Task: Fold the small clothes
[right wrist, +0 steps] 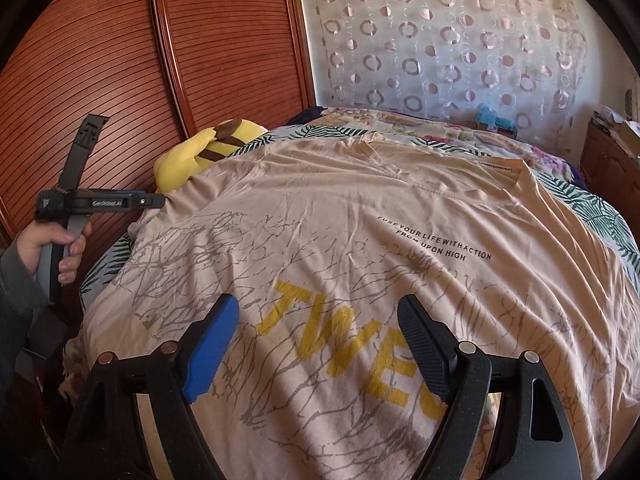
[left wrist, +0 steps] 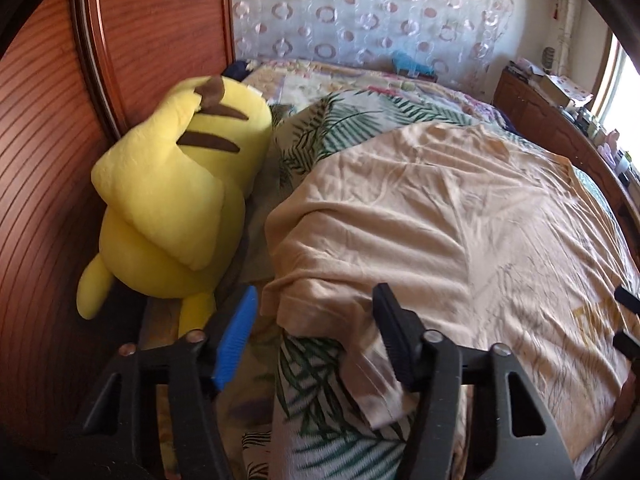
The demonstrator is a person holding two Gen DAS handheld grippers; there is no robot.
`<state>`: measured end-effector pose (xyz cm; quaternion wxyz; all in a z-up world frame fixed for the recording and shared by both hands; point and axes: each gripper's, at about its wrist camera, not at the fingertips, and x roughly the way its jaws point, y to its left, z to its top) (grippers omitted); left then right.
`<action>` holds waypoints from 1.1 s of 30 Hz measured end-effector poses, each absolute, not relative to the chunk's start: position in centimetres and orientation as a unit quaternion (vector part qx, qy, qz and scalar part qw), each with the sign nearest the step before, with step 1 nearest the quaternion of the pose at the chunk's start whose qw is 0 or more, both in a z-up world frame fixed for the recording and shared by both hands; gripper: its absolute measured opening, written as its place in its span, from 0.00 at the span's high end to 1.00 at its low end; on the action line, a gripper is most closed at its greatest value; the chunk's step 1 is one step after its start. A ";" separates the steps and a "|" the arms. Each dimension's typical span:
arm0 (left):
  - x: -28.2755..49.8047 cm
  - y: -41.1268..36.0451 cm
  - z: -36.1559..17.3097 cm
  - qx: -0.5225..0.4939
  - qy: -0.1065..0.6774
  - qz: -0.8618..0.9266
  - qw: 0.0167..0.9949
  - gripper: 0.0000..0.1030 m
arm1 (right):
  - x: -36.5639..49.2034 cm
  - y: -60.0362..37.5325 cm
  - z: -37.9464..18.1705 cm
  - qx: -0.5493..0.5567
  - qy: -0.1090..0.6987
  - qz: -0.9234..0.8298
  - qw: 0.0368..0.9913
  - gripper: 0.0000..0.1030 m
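On the bed (right wrist: 592,208), with its leafy cover, a big tan T-shirt (right wrist: 360,216) lies spread out flat. It has yellow letters and grey branch marks on the front, and small black words nearer the collar. The collar is at the far right side.

The right gripper (right wrist: 316,344) hangs over the near part of the shirt, above the yellow letters. Its jaws are apart, and nothing is held between them.

The left gripper (left wrist: 316,336) is at the left edge of the shirt, by the sleeve. Its jaws are apart too, with the sleeve edge between them. The black finger (left wrist: 394,336) is right by the cloth, but I cannot tell if it touches. The blue finger (left wrist: 236,336) is clear of it.

A hand (right wrist: 60,252) in a grey sleeve holds the left gripper's handle.

A yellow plush toy (left wrist: 176,200) lies at the left, against the brown wooden doors (right wrist: 100,60). A curtain with circles (right wrist: 440,40) hangs at the far end.
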<state>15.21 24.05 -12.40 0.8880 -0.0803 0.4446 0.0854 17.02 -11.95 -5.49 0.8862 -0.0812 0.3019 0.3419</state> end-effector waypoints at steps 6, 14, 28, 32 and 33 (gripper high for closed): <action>16.3 24.4 -12.8 -0.090 0.463 0.058 0.880 0.72 | 17.4 -11.2 -6.0 -0.085 0.307 0.342 0.884 0.19; 16.3 21.7 -11.2 0.028 0.448 0.087 0.889 0.92 | 17.5 -10.9 -6.5 -0.084 0.310 0.342 0.883 0.19; 17.0 13.5 -3.7 0.026 0.382 -0.037 0.923 0.92 | 17.6 -11.2 -6.8 -0.080 0.315 0.341 0.882 0.19; 16.3 11.6 -2.3 0.015 0.370 -0.070 0.926 0.89 | 17.6 -11.2 -6.9 -0.079 0.316 0.342 0.881 0.19; 16.2 11.3 -2.1 0.016 0.369 -0.073 0.926 0.85 | 17.5 -11.1 -6.9 -0.079 0.317 0.343 0.881 0.19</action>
